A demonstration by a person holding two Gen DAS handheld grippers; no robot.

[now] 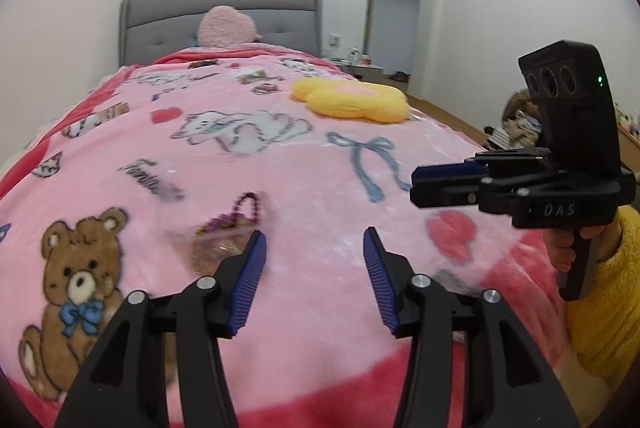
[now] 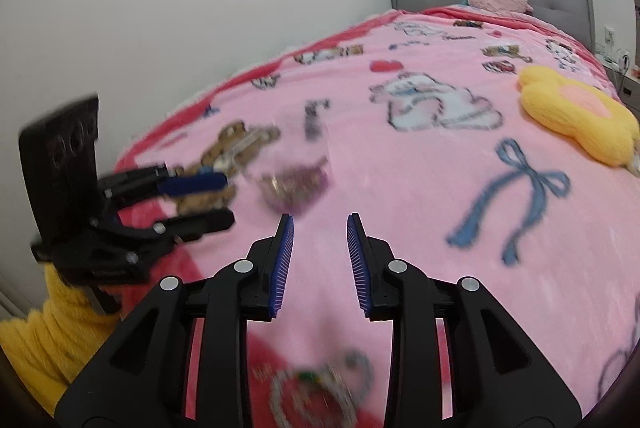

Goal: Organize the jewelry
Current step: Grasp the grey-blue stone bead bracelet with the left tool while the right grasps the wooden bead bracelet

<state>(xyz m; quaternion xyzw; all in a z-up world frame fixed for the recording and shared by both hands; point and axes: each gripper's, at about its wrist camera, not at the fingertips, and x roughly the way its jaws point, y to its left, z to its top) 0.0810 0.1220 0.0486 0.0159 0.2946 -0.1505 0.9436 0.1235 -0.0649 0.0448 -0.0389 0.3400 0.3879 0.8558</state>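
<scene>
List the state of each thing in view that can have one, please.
left gripper: open, empty.
right gripper: open, empty.
clear jewelry box: on the blanket; blurred, open or closed unclear.
beaded necklace: lying loose near the bed's edge.
yellow flower cushion: flat on the blanket.

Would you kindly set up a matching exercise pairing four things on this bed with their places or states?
Things:
1. yellow flower-shaped plush cushion
2. pink fluffy heart-shaped pillow
3. clear box of purple beaded jewelry
4. left tongs

Descriptions:
A. against the grey headboard
B. open, holding nothing
C. on the pink blanket's right side
D. just ahead of the left tongs, on the blanket

Pairs: 1-C, 2-A, 3-D, 4-B
</scene>
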